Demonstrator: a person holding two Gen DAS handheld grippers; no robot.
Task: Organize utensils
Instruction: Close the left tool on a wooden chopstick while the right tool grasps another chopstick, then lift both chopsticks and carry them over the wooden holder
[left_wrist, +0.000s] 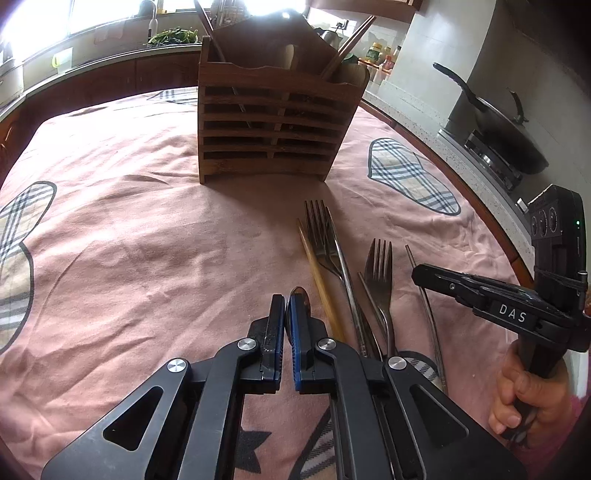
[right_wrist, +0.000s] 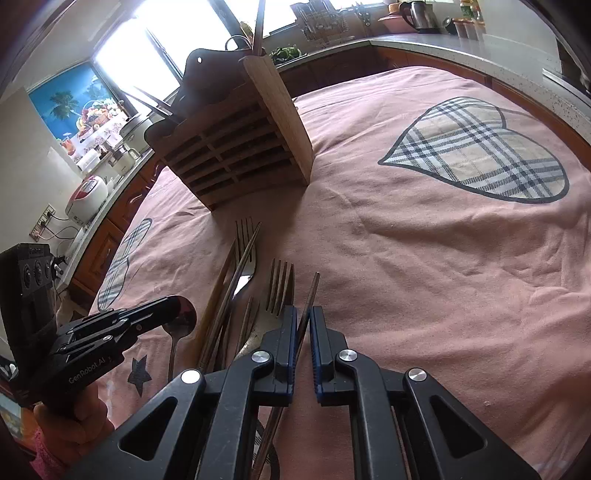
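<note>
Steel chopstick (right_wrist: 310, 299), pinched thinly by the right gripper (right_wrist: 303, 317), and spoon (left_wrist: 297, 295), nipped by the left gripper (left_wrist: 287, 306), could be dropped short of the wooden holder (left_wrist: 273, 125).

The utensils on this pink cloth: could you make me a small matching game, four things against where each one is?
Things:
1. spoon
2. metal chopstick
3. wooden holder
4. wooden chopstick

Places:
A. lying loose beside the larger fork
B. pinched in the left gripper
C. standing upright at the far side of the cloth
D. pinched in the right gripper

Pairs: 1-B, 2-D, 3-C, 4-A
</note>
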